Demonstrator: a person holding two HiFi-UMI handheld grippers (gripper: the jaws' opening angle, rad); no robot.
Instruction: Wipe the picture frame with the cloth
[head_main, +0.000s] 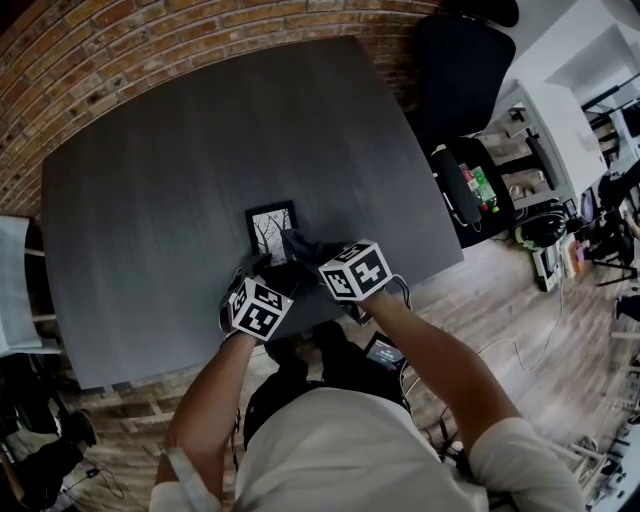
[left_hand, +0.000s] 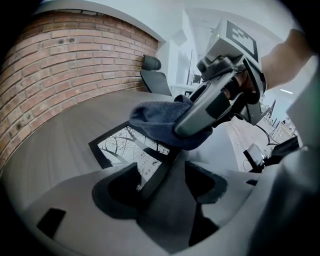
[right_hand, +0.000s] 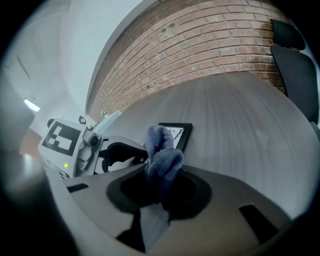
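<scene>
Jaws: left gripper (left_hand: 161, 171) open astride picture frame (left_hand: 125, 147) edge; right gripper (right_hand: 159, 187) clamped on cloth (right_hand: 161, 155). Risk: unheld frame skids across surface (head_main: 150, 200) under wipe.

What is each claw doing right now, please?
Left claw: open, with the picture frame's edge between its jaws.
Right claw: closed on the cloth.

frame (head_main: 271, 226) 1 | cloth (right_hand: 162, 159) 1 | grippers 2: left gripper (left_hand: 162, 186), right gripper (right_hand: 161, 189) | table (head_main: 150, 200) 1 | chair (head_main: 462, 70) 1 | brick wall (head_main: 120, 50) 1
</scene>
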